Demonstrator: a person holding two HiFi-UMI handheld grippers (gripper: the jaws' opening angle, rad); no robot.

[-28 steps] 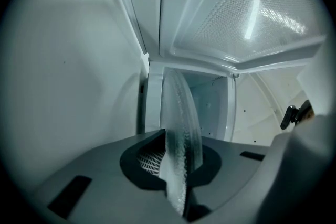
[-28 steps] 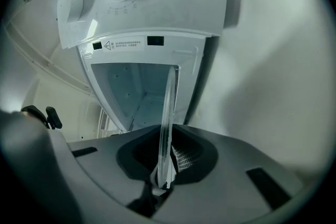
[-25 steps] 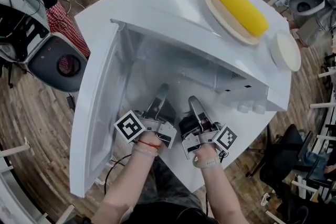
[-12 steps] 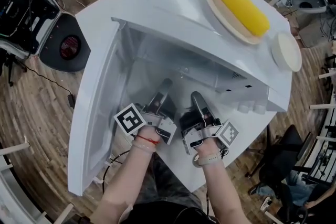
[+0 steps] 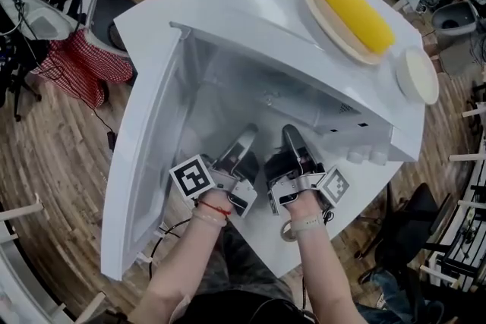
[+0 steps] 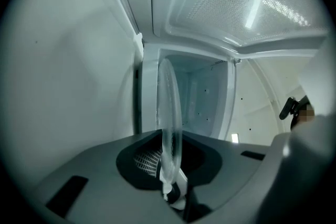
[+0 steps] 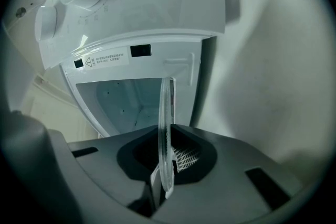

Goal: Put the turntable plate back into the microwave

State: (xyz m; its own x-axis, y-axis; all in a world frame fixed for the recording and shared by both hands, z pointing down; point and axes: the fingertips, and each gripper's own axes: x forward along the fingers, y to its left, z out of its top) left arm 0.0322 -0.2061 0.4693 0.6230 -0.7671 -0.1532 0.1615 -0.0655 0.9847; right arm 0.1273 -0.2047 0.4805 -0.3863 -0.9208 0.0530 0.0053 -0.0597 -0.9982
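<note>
The glass turntable plate [image 6: 169,113] is held at the mouth of the open microwave [image 5: 250,4], one edge in each tool. The left tongs [image 5: 247,139] are closed down to the thickness of the glass, pinching the plate's rim. The right tongs [image 5: 292,139] pinch the rim the same way just beside them, at their 3 o'clock. Both gripper views show the plate edge-on, running forward into the cavity [image 5: 228,99]. The clear glass hardly shows from the head view, so I cannot tell whether it already touches the cavity floor.

The main risk, as I judge it, lies in the grip. Both holds sit close together on the near rim, so most of the plate hangs forward unsupported. Smooth glass could pivot or slide out of the pads and strike the floor of the oven. If the two tools move out of step, they could twist the rim or let one side drop.

Clearance is the second concern. The open door [image 5: 144,163] stands at 9 o'clock and the panel with the control knobs [image 5: 363,155] at 3 o'clock, and a skewed entry could clip either frame edge. Released off-centre, the plate would sit tilted and not seat on its hub. A hard bump might also shake the yellow corn cob [image 5: 353,10] lying on the oval dish [image 5: 323,15] on top, at 1 o'clock.
</note>
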